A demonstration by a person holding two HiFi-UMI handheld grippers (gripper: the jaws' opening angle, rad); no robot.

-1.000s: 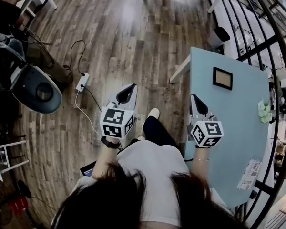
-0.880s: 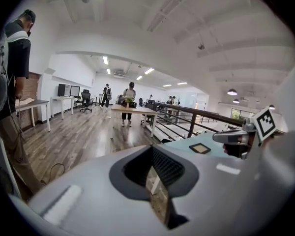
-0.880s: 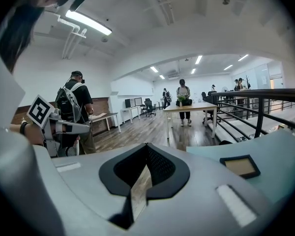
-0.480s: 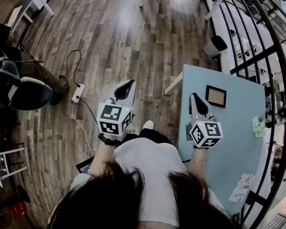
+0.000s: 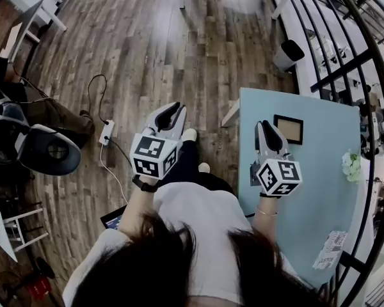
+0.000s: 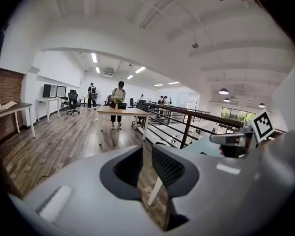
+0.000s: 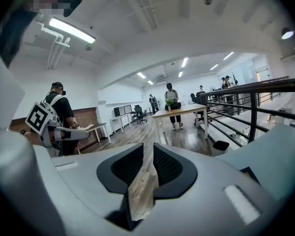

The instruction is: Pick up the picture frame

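Observation:
The picture frame (image 5: 288,128), dark-edged with a pale brown middle, lies flat near the far left corner of the light blue table (image 5: 320,197). My right gripper (image 5: 267,128) hovers over the table's left edge, just left of the frame and apart from it. Its jaws are opening and nothing is between them; floor shows through the gap in the right gripper view (image 7: 148,149). A dark corner of the frame (image 7: 248,174) shows low at the right there. My left gripper (image 5: 169,112) hangs over the wooden floor, left of the table, slightly open and empty (image 6: 147,149).
A black railing (image 5: 371,75) runs along the table's far side. White flowers (image 5: 351,164) and a printed sheet (image 5: 329,250) lie on the table. A bin (image 5: 288,53), an office chair (image 5: 48,149) and a power strip (image 5: 106,132) with its cable are on the floor. People stand at a distant desk (image 7: 179,111).
Both grippers have moved forward with the person, and the right one has come up beside the frame. The right jaws have gone from shut to slightly apart.

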